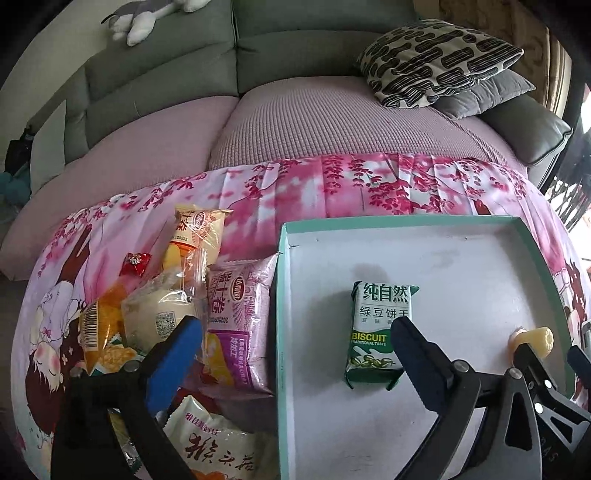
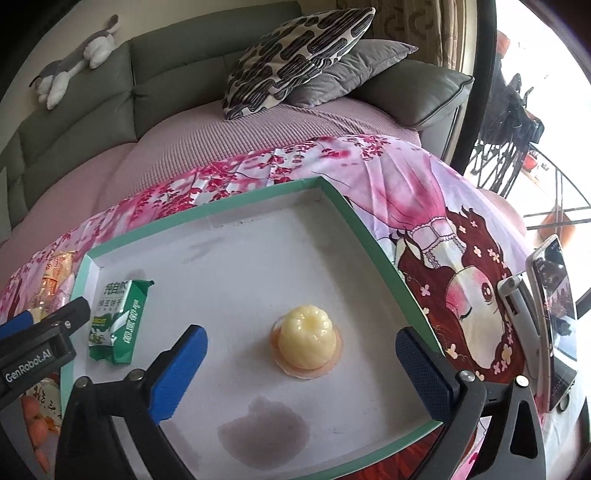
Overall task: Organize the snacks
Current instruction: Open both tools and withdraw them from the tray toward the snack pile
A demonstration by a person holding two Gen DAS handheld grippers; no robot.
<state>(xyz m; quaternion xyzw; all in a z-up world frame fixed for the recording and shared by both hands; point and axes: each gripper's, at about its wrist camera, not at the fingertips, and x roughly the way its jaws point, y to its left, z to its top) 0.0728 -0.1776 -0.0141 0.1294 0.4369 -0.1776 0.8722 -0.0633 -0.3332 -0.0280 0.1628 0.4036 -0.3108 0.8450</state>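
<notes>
A teal-rimmed white box [image 1: 277, 332] [image 2: 373, 236] lies on the pink floral cloth. In it lie a green biscuit pack [image 1: 380, 332] [image 2: 116, 321] and a yellow jelly cup [image 2: 307, 341] [image 1: 535, 339]. My left gripper [image 1: 295, 332] is open and empty; its jaws straddle the box's left wall, the right fingertip just over the biscuit pack. My right gripper [image 2: 301, 349] is open around the jelly cup without touching it. A pile of snack packs [image 1: 192, 295] lies left of the box, with a purple pack [image 1: 240, 317] against the wall.
A sofa with pink seat covers [image 1: 314, 122] lies beyond the cloth, with patterned and grey pillows [image 1: 439, 59] and a plush toy [image 1: 140, 18] on its back. A phone on a stand [image 2: 554, 317] sits right of the box. A dark stain [image 2: 266, 432] marks the box floor.
</notes>
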